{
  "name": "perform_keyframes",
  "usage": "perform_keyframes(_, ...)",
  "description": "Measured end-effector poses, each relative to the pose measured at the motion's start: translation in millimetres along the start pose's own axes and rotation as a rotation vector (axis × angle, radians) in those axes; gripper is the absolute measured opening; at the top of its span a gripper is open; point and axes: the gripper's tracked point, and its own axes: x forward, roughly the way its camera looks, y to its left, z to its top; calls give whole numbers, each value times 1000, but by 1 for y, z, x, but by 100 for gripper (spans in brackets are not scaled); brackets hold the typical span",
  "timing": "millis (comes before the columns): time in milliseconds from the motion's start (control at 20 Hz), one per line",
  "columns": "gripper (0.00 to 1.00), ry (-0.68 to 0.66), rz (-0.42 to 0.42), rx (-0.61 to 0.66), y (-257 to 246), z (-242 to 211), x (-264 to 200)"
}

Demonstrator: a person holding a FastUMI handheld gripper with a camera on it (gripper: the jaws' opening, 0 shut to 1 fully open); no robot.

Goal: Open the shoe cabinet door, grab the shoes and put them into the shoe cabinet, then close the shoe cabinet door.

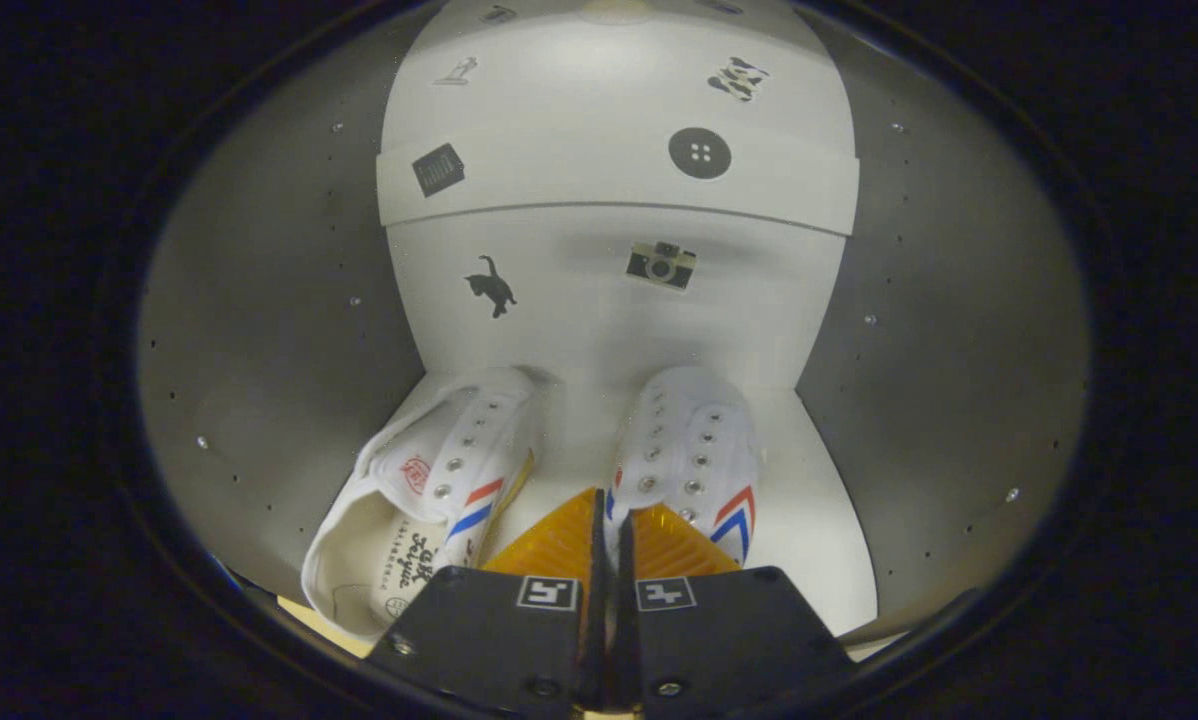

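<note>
Looking forward along the gripper (607, 520) into the open shoe cabinet (259, 330), fingers drawn almost together, pinching the inner edge of the right shoe (694, 460) in the thin slit between them. Seen from the gripper view: two white canvas shoes on the pale cabinet floor (819, 540), toes pointing at the far wall. Right shoe straight and upright just ahead of the fingers, its heel end hidden behind the right finger, red and blue chevron stripes on its outer side, metal eyelets in two rows, no laces. Left shoe (429, 490) apart from it, angled with the toe leaning toward the centre and the open heel nearer and further left, red and blue stripes on its side, printed insole showing, a red stamp on the tongue. Grey side walls (959, 330) left and right, dotted with small shelf-pin holes and screws. White back panel (609, 320) beyond the shoes, with a raised white band (579, 170) across it higher up. Stickers on the panel: black cat (490, 285), camera (660, 264), round button (699, 153), dark square (438, 169).
</note>
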Motion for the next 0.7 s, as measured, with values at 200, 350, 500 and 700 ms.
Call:
perform_keyframes(200,34,-41,-86,-72,-3,-1,-16)
perform_keyframes(350,42,-109,-106,-58,1,3,-43)
perform_keyframes(500,60,-148,-101,-26,-1,1,-76)
perform_keyframes(700,72,-191,-118,-44,-3,-8,-124)
